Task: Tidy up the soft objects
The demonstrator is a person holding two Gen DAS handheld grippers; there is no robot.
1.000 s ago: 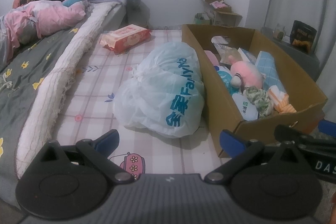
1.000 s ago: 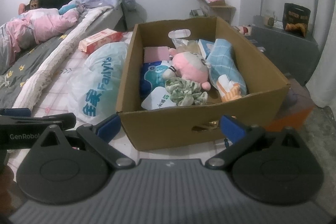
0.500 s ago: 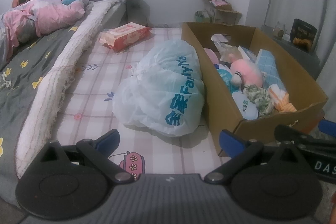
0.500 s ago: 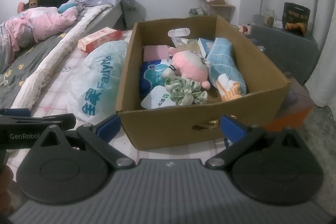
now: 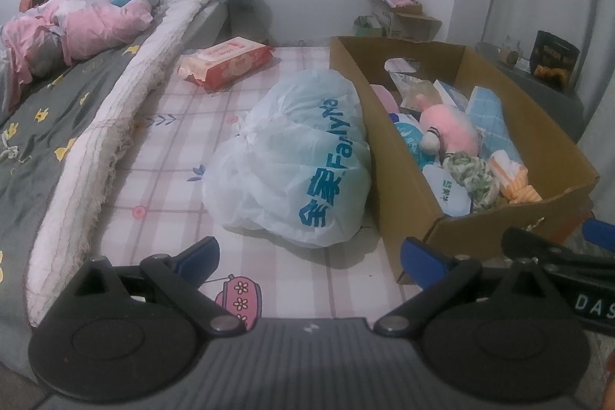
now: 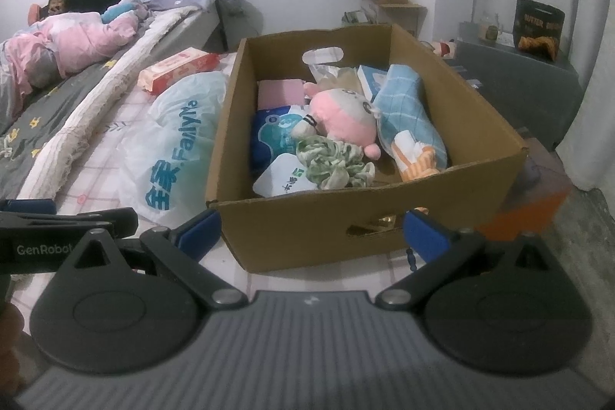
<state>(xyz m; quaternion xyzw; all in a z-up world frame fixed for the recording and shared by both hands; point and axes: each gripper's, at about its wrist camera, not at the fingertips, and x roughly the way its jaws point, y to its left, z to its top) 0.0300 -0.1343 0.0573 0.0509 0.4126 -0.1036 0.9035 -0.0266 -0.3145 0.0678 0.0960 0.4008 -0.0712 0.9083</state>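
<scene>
We see the pink plush toy (image 6: 346, 120) lying in the cardboard box (image 6: 307, 229) on the bed (image 5: 161, 156), touching a green scrunchie (image 6: 334, 160). A white plastic bag (image 5: 296, 156) sits beside the box. Our left tongs (image 5: 307, 256) and right tongs (image 6: 311, 229) spread wide, empty.

Cardboard box (image 5: 407, 187) on the bed, pink plush toy (image 5: 449, 133) inside. White plastic bag (image 5: 296, 160) touching the box's left wall. Wipes pack (image 5: 226, 62) beyond the bag. Left gripper (image 5: 307, 254) wide apart, empty.
</scene>
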